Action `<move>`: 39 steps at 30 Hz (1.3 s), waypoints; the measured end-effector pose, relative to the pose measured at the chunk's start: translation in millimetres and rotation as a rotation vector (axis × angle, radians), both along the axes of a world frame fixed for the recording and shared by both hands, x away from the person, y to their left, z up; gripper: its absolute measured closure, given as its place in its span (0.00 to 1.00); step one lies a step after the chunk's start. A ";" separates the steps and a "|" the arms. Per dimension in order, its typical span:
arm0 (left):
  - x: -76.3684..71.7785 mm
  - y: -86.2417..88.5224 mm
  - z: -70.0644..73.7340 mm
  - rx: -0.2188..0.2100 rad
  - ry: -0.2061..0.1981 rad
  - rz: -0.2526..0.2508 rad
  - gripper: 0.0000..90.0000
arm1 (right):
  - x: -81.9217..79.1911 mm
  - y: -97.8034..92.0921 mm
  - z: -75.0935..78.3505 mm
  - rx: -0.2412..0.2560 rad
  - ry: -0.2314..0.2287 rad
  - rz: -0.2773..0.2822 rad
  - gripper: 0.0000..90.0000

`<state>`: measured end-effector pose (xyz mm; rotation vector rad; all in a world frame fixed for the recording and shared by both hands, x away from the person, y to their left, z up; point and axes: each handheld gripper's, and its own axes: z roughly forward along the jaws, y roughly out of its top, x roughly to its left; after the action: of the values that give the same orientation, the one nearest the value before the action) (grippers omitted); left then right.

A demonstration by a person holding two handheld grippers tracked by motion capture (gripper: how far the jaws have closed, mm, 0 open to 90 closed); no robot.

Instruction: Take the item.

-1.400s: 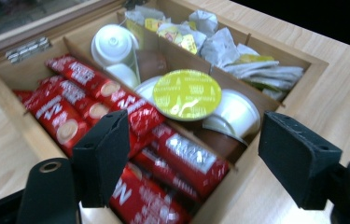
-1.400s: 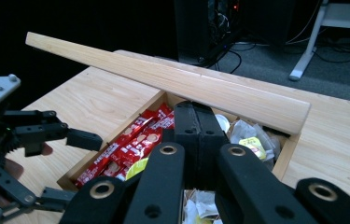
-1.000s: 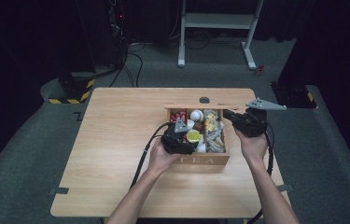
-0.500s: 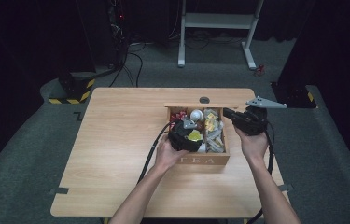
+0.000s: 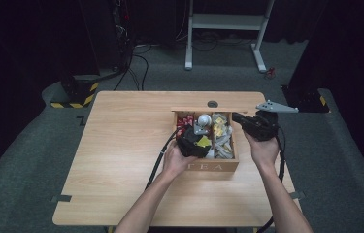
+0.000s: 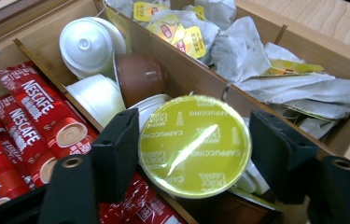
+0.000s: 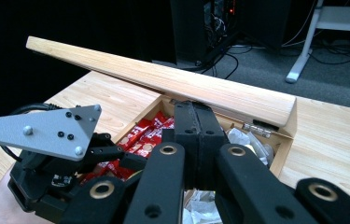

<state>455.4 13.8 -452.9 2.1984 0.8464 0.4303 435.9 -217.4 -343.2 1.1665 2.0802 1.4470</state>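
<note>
Yellow-lidded capsule, shiny foil marked "cappuccino", sits in the wooden tea box, mid compartment, w/ red Nescafe sachets beside it. Left gripper jaws spread either side of it, not touching. Right gripper jaws pressed together, empty, over box's far-right edge. Box sits on light wood table; dark room, grey floor.

Lab, black curtains, grey carpet, cables

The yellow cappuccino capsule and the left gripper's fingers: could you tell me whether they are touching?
Apart. The left gripper view shows a gap between the yellow cappuccino capsule and each of the fingers.
</note>
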 end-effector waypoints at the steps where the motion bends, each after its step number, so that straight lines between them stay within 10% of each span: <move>1: -0.1 -0.5 -0.2 0.001 0.003 -0.002 0.42 | 0.2 0.1 0.0 0.000 -0.001 -0.001 1.00; 18: -5.4 3.6 4.9 -0.039 -0.014 -0.018 0.43 | 0.1 0.3 2.1 -0.001 -0.001 -0.001 1.00; 39: -30.2 49.1 30.8 -0.130 -0.079 0.005 0.44 | -0.5 1.4 1.9 -0.002 0.005 -0.001 1.00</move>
<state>425.2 62.9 -422.1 2.0469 0.8145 0.4488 435.4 -216.0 -341.3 1.1713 2.0833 1.4425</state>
